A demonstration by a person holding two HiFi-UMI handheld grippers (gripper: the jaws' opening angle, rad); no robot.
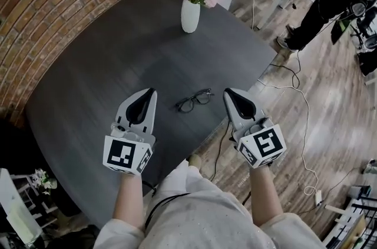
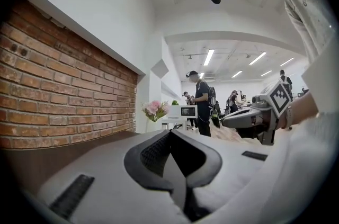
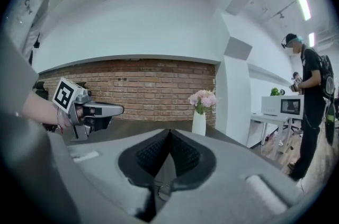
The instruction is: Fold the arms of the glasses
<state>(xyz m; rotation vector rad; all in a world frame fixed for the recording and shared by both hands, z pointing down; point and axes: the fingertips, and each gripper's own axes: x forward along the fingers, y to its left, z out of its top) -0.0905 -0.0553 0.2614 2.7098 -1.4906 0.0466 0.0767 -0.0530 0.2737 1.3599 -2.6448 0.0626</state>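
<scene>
- Head view: the glasses (image 1: 194, 100) lie on the dark counter (image 1: 118, 53) at frame centre. They sit between your two grippers and touch neither.
- Their long axis runs from lower left to upper right. Your right gripper (image 1: 226, 92) is a little nearer to them than your left gripper (image 1: 152, 91).
- Both pairs of fingers are pressed together with nothing between them, as each gripper view shows.
- The glasses have a dark frame and clear lenses. They look compact, but they are too small to tell whether the arms are folded.
</scene>
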